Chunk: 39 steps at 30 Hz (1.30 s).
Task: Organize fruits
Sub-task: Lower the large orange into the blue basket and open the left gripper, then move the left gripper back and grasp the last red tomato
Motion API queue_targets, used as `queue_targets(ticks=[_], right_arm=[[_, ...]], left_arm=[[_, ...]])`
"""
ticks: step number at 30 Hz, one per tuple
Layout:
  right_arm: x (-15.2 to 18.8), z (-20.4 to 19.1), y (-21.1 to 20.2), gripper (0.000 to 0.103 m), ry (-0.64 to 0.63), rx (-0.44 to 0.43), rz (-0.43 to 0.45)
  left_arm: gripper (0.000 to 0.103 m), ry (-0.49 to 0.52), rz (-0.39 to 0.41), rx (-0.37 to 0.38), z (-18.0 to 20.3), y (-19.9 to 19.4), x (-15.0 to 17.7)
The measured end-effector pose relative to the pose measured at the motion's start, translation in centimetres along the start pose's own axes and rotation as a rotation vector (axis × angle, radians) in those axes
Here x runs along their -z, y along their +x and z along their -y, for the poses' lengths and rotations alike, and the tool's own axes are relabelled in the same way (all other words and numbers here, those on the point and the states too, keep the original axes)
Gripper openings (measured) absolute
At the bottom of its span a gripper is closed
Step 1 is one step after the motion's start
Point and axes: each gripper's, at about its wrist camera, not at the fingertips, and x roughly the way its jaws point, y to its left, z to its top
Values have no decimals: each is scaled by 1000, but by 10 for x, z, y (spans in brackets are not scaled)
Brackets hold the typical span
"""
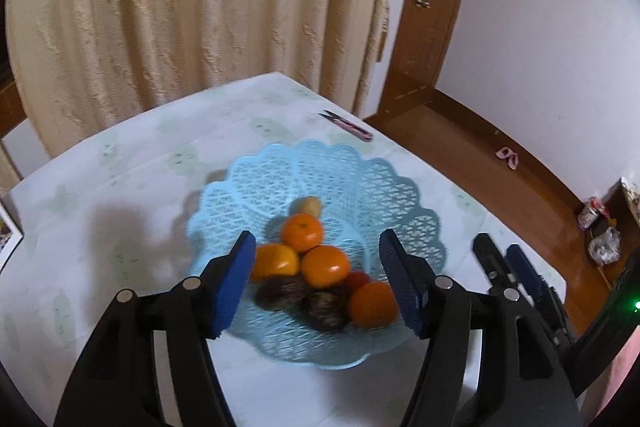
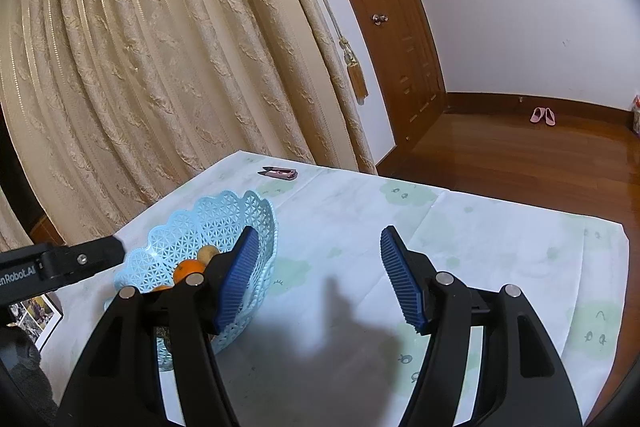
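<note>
A light blue lattice basket point(image 1: 360, 187) sits on the table and holds several oranges point(image 1: 302, 231), two dark brown fruits point(image 1: 325, 310), a small red fruit point(image 1: 357, 279) and a pale yellowish fruit point(image 1: 307, 205). My left gripper point(image 1: 318, 283) is open and empty, hovering above the fruit pile. The basket also shows at the left of the right wrist view point(image 2: 224, 219). My right gripper point(image 2: 320, 275) is open and empty above bare tablecloth, to the right of the basket. Its fingers point(image 1: 516, 263) show in the left wrist view too.
The table has a white cloth with pale green prints point(image 2: 500, 247). A small pink-handled snipper point(image 1: 349, 126) lies near the far edge. A photo frame point(image 2: 36, 315) sits at the left edge. Curtains hang behind; wooden floor and a door lie to the right.
</note>
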Motion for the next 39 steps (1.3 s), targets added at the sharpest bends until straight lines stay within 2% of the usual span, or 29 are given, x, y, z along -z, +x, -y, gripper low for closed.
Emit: queue_targets(ticks=[6, 10, 18, 25, 33, 36, 39], right_arm=[[1, -1, -1, 66, -5, -8, 8], [1, -2, -3, 66, -9, -6, 18], [3, -7, -8, 66, -30, 5, 43], [4, -9, -12, 66, -40, 27, 64], [4, -11, -15, 66, -48, 42, 75], [5, -11, -16, 66, -49, 46, 80], [5, -12, -16, 66, -53, 48, 82]], left_arm=[[67, -21, 10, -58, -24, -18, 11], [73, -51, 29, -104, -52, -41, 23], [74, -135, 66, -210, -112, -90, 51], [74, -195, 84, -332, -152, -129, 98], [73, -325, 37, -341, -188, -134, 153], [65, -341, 12, -337, -194, -126, 165], [60, -346, -8, -342, -196, -117, 174]])
